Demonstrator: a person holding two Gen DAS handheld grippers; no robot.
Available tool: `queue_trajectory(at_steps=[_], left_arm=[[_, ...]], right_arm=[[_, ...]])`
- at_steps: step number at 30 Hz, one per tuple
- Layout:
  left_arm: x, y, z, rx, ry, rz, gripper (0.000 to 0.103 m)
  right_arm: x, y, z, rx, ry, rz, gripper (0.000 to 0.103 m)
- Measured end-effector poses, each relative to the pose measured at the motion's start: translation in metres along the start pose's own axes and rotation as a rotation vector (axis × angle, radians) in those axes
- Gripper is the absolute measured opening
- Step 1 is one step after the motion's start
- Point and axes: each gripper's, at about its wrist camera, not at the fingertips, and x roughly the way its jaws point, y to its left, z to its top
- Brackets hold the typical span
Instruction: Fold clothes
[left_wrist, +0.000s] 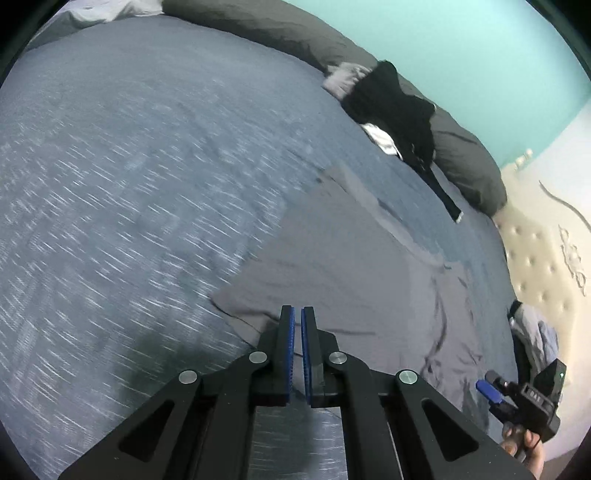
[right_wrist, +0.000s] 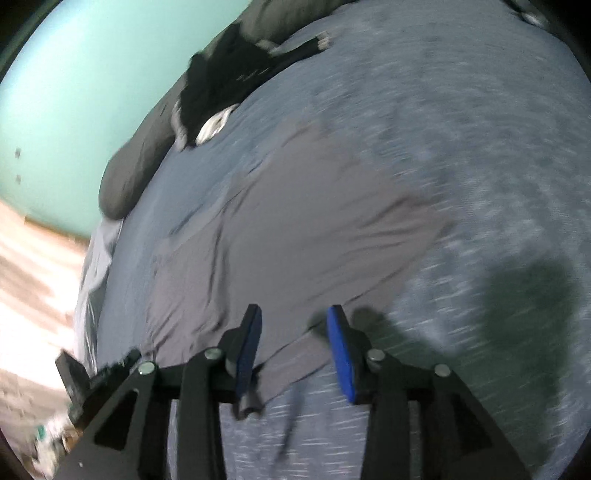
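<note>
Only my left view shows my right gripper (left_wrist: 491, 393) beyond the grey garment (left_wrist: 332, 266). My left gripper (left_wrist: 297, 314) is nearly closed, empty; the right's fingers gape, empty, over the hem, bare bedspread (right_wrist: 480, 147) beyond.

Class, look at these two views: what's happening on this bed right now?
A person is folding laundry with two handheld tools. A grey garment lies spread, slightly wrinkled, on the blue-grey bedspread. The left tool is nearly shut over the garment's near edge; whether it pinches cloth is unclear. The right tool is open above the same edge. A dark pile of clothes waits by the grey pillows.
</note>
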Motion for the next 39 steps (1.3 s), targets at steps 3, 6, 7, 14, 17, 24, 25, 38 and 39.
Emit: queue_trajectory(at_steps=[3, 6, 7, 14, 17, 24, 25, 38, 39], left_arm=[[0.007, -0.004, -0.002, -0.005, 0.012, 0.0, 0.004], [0.014, -0.005, -0.002, -0.02, 0.016, 0.005, 0.004], [0.015, -0.005, -0.003, -0.025, 0.019, 0.005, 0.004], [0.022, -0.008, -0.004, -0.022, 0.022, 0.016, 0.004], [0.024, -0.007, -0.004, -0.025, 0.021, 0.019, 0.004], [0.025, -0.004, -0.003, -0.031, 0.017, 0.025, 0.004], [0.024, -0.002, -0.003, -0.033, 0.012, 0.028, 0.004], [0.015, 0.011, 0.001, -0.067, -0.018, 0.041, 0.004], [0.014, 0.012, 0.001, -0.068, -0.019, 0.042, 0.004]], right_arm=[[-0.012, -0.027, 0.009, 0.076, -0.036, -0.018, 0.037], [-0.021, -0.043, 0.017, 0.103, -0.073, -0.051, 0.038], [-0.023, -0.047, 0.02, 0.106, -0.086, -0.061, 0.038], [-0.019, -0.07, 0.03, 0.169, -0.082, -0.038, 0.044], [-0.019, -0.077, 0.033, 0.159, -0.099, -0.044, 0.044], [-0.012, -0.077, 0.042, 0.115, -0.153, -0.045, 0.043], [-0.01, -0.078, 0.042, 0.115, -0.151, -0.034, 0.042], [-0.012, -0.094, 0.044, 0.175, -0.202, 0.012, 0.001], [-0.013, -0.094, 0.044, 0.179, -0.207, 0.018, 0.001]])
